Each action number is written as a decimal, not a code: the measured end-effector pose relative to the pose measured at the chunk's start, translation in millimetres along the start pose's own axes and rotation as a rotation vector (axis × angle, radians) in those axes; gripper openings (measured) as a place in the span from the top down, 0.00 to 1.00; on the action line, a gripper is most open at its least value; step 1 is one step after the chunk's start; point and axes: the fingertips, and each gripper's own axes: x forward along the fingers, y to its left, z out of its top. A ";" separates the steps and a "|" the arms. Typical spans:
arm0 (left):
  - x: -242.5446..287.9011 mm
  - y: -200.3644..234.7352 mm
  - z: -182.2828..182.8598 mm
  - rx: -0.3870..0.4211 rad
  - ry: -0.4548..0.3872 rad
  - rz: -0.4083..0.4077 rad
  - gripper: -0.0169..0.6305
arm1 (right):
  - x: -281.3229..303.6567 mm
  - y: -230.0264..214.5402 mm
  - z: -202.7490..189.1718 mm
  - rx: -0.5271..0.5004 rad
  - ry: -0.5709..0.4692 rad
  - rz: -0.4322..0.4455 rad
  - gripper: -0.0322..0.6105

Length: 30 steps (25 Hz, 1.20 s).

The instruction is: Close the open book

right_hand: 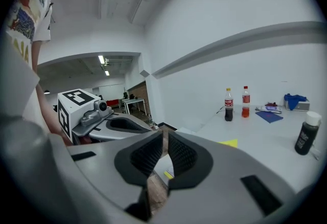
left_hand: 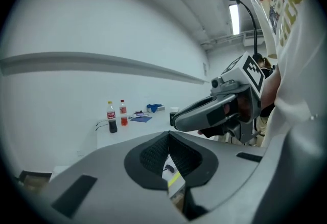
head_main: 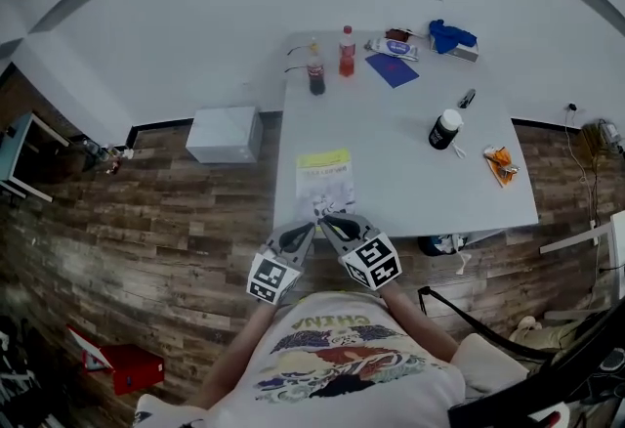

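The open book [head_main: 325,180] lies flat near the front edge of the white table [head_main: 410,172], with a yellow far page and white printed near pages. Both grippers hover side by side just in front of its near edge. My left gripper [head_main: 312,222] is shut: in the left gripper view its pads [left_hand: 162,150] meet at the tips, and a strip of the book [left_hand: 173,179] shows below them. My right gripper [head_main: 329,218] has its jaws a narrow gap apart with nothing seen between them [right_hand: 164,140]. The yellow page [right_hand: 228,142] shows beyond it.
A cola bottle [head_main: 315,74], a red drink bottle [head_main: 346,53], a blue sheet [head_main: 392,68] and a blue cloth [head_main: 451,33] stand at the table's far end. A black bottle with a white cap [head_main: 444,129] is at the right. A white box [head_main: 226,134] sits on the wood floor.
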 end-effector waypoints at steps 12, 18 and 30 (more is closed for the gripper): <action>-8.2 3.6 10.7 -0.084 -0.040 0.055 0.96 | -4.6 -1.4 -0.6 -0.010 -0.004 0.014 0.90; -6.1 -8.6 10.3 -0.124 -0.039 0.052 0.96 | -9.6 -2.9 -6.0 0.002 0.000 0.029 0.90; 7.6 -29.6 6.6 -0.167 -0.040 0.078 0.96 | -27.2 -16.5 -16.3 0.002 0.000 0.049 0.90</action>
